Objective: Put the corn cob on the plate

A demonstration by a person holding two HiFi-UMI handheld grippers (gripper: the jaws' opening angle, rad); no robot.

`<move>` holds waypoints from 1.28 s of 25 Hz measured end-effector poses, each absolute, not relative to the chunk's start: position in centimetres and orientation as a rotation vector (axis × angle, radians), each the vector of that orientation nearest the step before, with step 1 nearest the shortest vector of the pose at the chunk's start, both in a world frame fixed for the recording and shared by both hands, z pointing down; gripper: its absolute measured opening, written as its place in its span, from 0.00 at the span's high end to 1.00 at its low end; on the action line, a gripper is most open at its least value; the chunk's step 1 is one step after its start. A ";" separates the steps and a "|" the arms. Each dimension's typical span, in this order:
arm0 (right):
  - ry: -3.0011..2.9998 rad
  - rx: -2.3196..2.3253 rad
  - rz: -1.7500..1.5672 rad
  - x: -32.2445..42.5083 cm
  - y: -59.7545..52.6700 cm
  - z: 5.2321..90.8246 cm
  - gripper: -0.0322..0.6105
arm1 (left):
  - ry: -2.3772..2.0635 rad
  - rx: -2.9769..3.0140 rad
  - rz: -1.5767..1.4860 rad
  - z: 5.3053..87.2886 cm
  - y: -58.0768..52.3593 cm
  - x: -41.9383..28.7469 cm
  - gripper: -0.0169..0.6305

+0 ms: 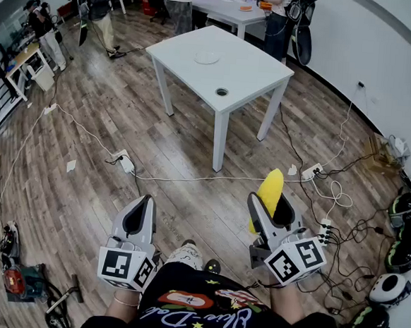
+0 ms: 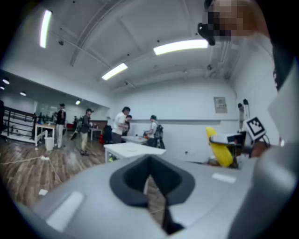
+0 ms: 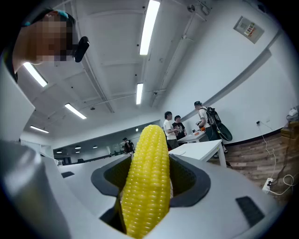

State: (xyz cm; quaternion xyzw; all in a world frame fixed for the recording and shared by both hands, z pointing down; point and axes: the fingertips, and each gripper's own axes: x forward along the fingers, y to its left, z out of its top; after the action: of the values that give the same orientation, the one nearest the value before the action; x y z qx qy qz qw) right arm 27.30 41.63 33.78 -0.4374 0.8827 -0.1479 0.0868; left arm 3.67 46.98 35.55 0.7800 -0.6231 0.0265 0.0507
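Left tongs point(image 1: 144, 202): low at your left, just in front of your body. The jaws are clenched together with only floor showing past them.
Right tongs point(image 1: 272, 204): low at your right, held about level. The jaws are spread wide and are grasping the corn cob point(image 1: 270, 189).
Corn cob: yellow, pinned between the dark pads of your right tongs. Its tip sticks out forward past the jaws. It hangs over the floor point(image 1: 94, 137), well apart from the plate point(image 1: 207, 57).
Floor: wooden planks, with white cables point(image 1: 190, 178) and a power strip point(image 1: 125, 163) lying between you and the surface point(image 1: 252, 71).
Surface: a white square table ahead of you, with a round hole point(image 1: 222, 92) near its closer edge.
Plate: white and round, sitting near the middle of the surface.
Far end: several people point(image 1: 101, 10) stand around another white table point(image 1: 228, 9) near the wall.
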 end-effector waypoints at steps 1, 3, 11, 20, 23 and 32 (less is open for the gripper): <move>2.632 -1.301 -0.439 27.2 41.2 33.7 0.54 | -1.902 2.373 0.078 35.5 46.5 3.5 0.99; 2.631 -1.296 -0.437 27.1 40.2 33.4 0.54 | -1.907 2.368 0.069 35.5 45.5 3.1 0.99; 2.636 -1.327 -0.370 25.9 32.9 32.2 0.55 | -1.824 2.421 -0.002 36.2 36.5 3.2 0.99; 2.630 -1.335 -0.337 20.8 21.1 30.5 0.54 | -1.819 2.463 -0.037 34.9 24.0 -1.5 0.99; 2.624 -1.319 -0.355 18.1 17.1 30.4 0.54 | -1.855 2.437 -0.052 34.8 21.0 -4.8 0.99; 2.649 -1.277 -0.382 11.8 10.2 30.9 0.55 | -1.893 2.387 -0.040 35.6 15.2 -10.9 0.99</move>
State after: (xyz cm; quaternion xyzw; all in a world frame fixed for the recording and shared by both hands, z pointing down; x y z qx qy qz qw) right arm 11.77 10.18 30.94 -0.4291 0.8897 -0.1285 0.0879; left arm -10.88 15.19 35.57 0.7825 -0.6207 -0.0131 0.0475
